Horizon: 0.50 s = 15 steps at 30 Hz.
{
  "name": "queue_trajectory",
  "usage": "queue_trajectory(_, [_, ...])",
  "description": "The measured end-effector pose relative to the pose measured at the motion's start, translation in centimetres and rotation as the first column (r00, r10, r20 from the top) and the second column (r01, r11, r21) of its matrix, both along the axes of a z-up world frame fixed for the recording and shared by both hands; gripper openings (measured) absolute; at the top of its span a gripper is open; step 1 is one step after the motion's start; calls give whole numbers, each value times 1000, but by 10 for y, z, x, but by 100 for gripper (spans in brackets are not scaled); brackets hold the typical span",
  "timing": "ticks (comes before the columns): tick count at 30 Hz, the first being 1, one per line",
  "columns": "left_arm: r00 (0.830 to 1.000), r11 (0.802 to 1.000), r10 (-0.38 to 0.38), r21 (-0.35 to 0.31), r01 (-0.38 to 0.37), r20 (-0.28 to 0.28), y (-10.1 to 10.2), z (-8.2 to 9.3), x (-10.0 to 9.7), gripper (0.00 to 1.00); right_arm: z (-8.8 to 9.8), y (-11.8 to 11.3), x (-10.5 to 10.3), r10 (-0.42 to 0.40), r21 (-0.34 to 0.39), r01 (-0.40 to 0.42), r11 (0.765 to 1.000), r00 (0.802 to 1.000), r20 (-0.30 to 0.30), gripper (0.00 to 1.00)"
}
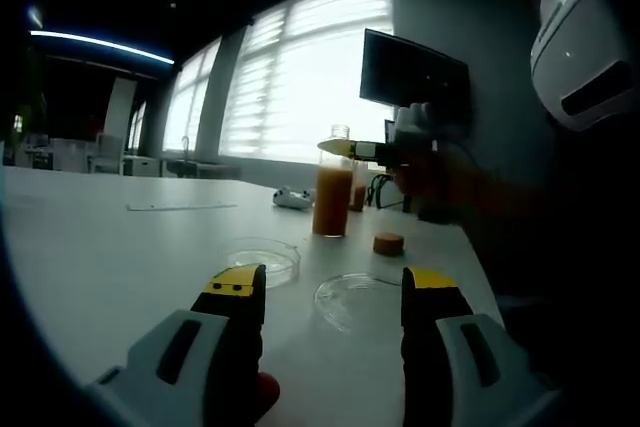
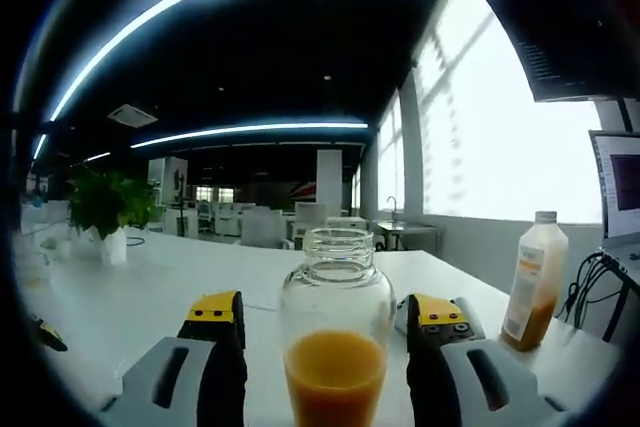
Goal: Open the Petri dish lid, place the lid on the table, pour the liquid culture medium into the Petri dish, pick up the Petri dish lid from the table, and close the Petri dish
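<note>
Your right tool [image 2: 325, 332] straddles the open glass bottle [image 2: 336, 337] of orange medium, grip unconfirmed, left tool [image 1: 335, 292] wide over the uncovered Petri dish [image 1: 355, 299] on the desk [image 1: 100, 247]: a loose hold risks spilling.

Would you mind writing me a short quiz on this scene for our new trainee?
1. True or false: the bottle between the right gripper's jaws has its cap on.
2. The liquid in that bottle is: A green, B orange, C colourless.
3. Fill in: ahead of the left gripper, ___ clear round dish parts lie on the table.
Key: 1 false, its neck is open; 2 B; 3 two.
</note>
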<state>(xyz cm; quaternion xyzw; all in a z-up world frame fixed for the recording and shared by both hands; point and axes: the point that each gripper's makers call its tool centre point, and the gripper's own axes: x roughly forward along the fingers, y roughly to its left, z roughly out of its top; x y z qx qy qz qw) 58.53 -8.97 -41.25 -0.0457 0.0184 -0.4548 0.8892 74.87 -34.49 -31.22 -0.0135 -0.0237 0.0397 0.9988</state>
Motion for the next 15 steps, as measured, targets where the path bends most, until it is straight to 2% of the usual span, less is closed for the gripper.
queue_trajectory(7, [1000, 1000, 0, 0, 0, -1, 0, -1, 0, 46, -6, -7, 12, -25, 13, 25, 1000, 1000, -11, 58])
queue_trajectory(15, [1000, 1000, -1, -2, 1, -2, 1, -1, 0, 46, -10, -3, 22, -32, 17, 32, 999, 999, -19, 57])
